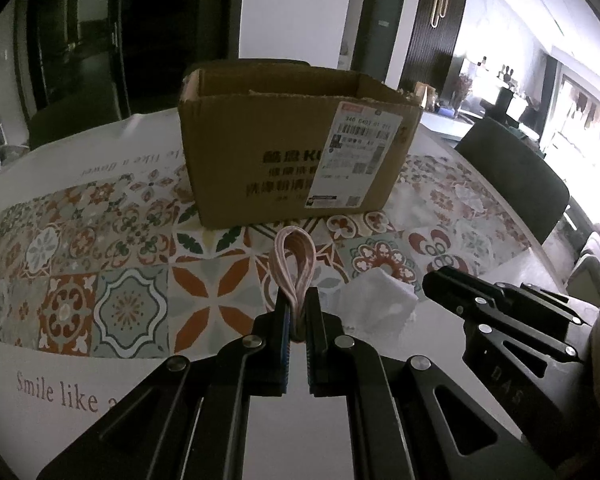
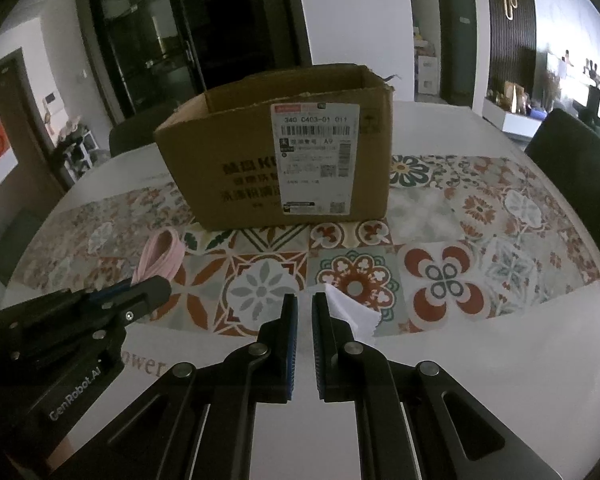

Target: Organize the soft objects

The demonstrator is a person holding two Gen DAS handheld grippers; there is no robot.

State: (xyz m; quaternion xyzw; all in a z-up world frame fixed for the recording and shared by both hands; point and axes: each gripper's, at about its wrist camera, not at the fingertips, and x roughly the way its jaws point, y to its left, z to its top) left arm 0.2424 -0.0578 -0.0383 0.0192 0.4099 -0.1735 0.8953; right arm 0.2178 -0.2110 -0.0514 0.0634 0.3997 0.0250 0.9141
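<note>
Our left tool [image 1: 298, 300] pinches pink band [image 1: 294, 264]; our right tool [image 2: 305, 304], jaws slightly apart, beside white cloth [image 2: 350, 312], before box [image 2: 276, 160].

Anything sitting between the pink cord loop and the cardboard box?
No. In the left wrist view only bare patterned tablecloth separates the pink cord loop, pinched in the left gripper, from the cardboard box.

Dim room, dark glass doors [image 2: 152, 40], bright right-hand window [image 1: 580, 120].
</note>
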